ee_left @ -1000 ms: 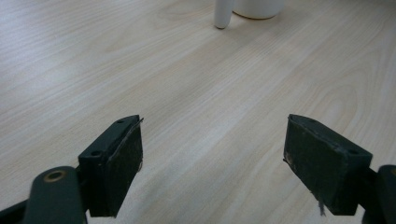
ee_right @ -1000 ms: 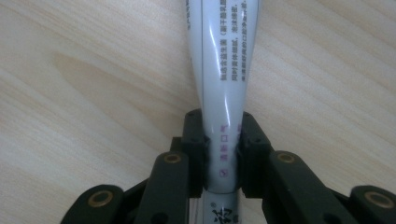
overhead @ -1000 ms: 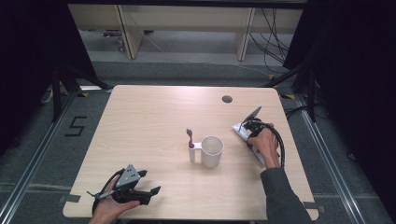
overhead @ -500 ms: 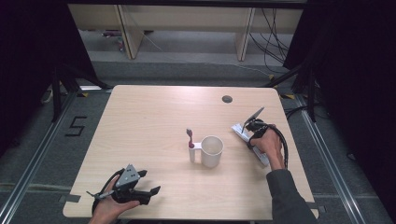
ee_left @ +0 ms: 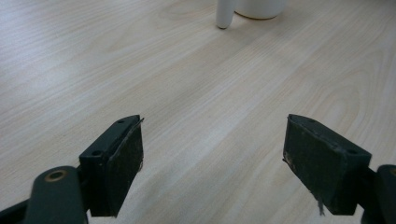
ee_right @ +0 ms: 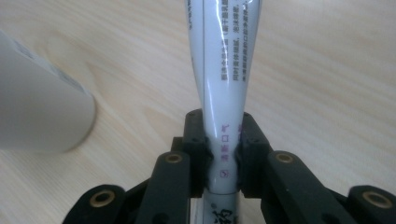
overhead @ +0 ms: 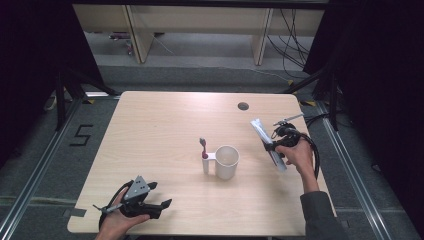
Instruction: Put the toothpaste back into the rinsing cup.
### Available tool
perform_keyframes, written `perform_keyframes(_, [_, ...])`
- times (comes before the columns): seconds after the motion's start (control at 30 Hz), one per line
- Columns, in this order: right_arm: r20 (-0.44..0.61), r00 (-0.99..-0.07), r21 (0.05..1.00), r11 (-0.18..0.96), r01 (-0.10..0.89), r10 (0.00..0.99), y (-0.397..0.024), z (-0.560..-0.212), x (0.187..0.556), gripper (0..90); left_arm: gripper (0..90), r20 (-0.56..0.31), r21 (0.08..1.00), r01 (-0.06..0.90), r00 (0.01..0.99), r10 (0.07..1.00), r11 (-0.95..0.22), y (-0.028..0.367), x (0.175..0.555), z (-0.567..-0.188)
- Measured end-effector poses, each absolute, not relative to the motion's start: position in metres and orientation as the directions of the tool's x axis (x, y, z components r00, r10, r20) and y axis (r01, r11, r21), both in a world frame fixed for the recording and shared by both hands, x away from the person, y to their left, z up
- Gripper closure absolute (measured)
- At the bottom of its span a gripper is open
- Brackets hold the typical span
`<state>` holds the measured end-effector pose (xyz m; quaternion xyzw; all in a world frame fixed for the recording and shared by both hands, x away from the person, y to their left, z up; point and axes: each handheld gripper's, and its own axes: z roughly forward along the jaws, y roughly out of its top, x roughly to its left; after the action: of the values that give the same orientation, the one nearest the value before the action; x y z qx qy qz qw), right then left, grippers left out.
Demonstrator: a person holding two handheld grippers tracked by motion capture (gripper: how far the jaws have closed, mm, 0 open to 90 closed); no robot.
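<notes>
A white toothpaste tube (overhead: 260, 131) (ee_right: 224, 70) is held off the table at the right, with my right gripper (overhead: 272, 145) (ee_right: 223, 158) shut on its narrow part. Its far end points away and to the left. A white mug (overhead: 226, 161) (ee_right: 37, 112) stands at the table's middle. Next to its left side stands a toothbrush (overhead: 203, 148) with a pink head, upright on a white base (ee_left: 224, 14). My left gripper (overhead: 160, 195) (ee_left: 212, 163) rests near the front left edge, open, with only bare wood between its jaws, which point toward the mug (ee_left: 259, 5).
The light wooden table (overhead: 165, 125) has a round cable hole (overhead: 243, 106) at the back right. Dark frame legs and cables stand on the floor beyond the far edge. A "5" mark (overhead: 80, 135) lies on the floor at the left.
The right hand has turned the tube, so its far end swung left, and drifted slightly toward the near edge. The left gripper has not moved.
</notes>
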<state>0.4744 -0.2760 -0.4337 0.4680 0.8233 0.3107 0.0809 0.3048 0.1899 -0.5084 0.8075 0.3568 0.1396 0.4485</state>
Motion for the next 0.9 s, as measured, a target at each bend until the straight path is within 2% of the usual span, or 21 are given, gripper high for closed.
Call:
perform_keyframes(0.03, [0.182,-0.538,0.597,0.342,0.726,0.823,-0.275,-0.431,0.471,77.4,19.9,-0.093,0.823,0.453,0.704,0.704,-0.344,0.190,0.305,-0.508])
perform_keyframes(0.1, [0.169,-0.572,0.667,0.334,0.666,0.803,-0.274,-0.430,0.469,77.5,19.9,-0.091,0.823,0.452,0.704,0.704,-0.345,0.191,0.305,-0.509])
perform_keyframes(0.17, [0.207,-0.564,0.661,0.311,0.683,0.800,-0.273,-0.422,0.463,77.5,19.9,-0.090,0.824,0.449,0.704,0.704,-0.345,0.191,0.305,-0.508])
perform_keyframes(0.2, [0.203,-0.584,0.701,0.300,0.647,0.786,-0.271,-0.421,0.462,77.4,19.9,-0.078,0.816,0.450,0.708,0.702,-0.363,0.192,0.306,-0.508])
perform_keyframes(0.27, [0.240,-0.589,0.723,0.263,0.639,0.771,-0.269,-0.416,0.458,77.4,19.9,-0.094,0.827,0.449,0.704,0.704,-0.339,0.191,0.305,-0.509])
perform_keyframes(0.37, [0.209,-0.636,0.776,0.270,0.570,0.742,-0.267,-0.408,0.454,77.4,19.9,-0.086,0.823,0.448,0.706,0.703,-0.349,0.191,0.306,-0.509])
perform_keyframes(0.43, [0.256,-0.645,0.786,0.233,0.572,0.720,-0.262,-0.404,0.450,77.4,19.8,-0.085,0.820,0.451,0.705,0.705,-0.352,0.192,0.306,-0.508])
perform_keyframes(0.5, [0.219,-0.668,0.812,0.247,0.529,0.711,-0.258,-0.401,0.447,77.4,19.8,-0.088,0.822,0.450,0.706,0.703,-0.349,0.193,0.307,-0.508])
perform_keyframes(0.6, [0.216,-0.680,0.838,0.224,0.497,0.701,-0.253,-0.395,0.443,77.4,19.9,-0.086,0.824,0.448,0.704,0.705,-0.347,0.193,0.307,-0.508])
perform_keyframes(0.63, [0.249,-0.676,0.838,0.196,0.510,0.693,-0.250,-0.393,0.440,77.4,19.8,-0.088,0.825,0.447,0.704,0.705,-0.344,0.193,0.307,-0.509])
perform_keyframes(0.67, [0.225,-0.692,0.854,0.203,0.479,0.686,-0.248,-0.392,0.440,77.4,19.9,-0.085,0.825,0.447,0.704,0.705,-0.347,0.194,0.307,-0.508])
perform_keyframes(0.9, [0.226,-0.721,0.888,0.167,0.430,0.655,-0.231,-0.381,0.429,77.4,19.9,-0.081,0.823,0.449,0.700,0.709,-0.349,0.195,0.307,-0.508])
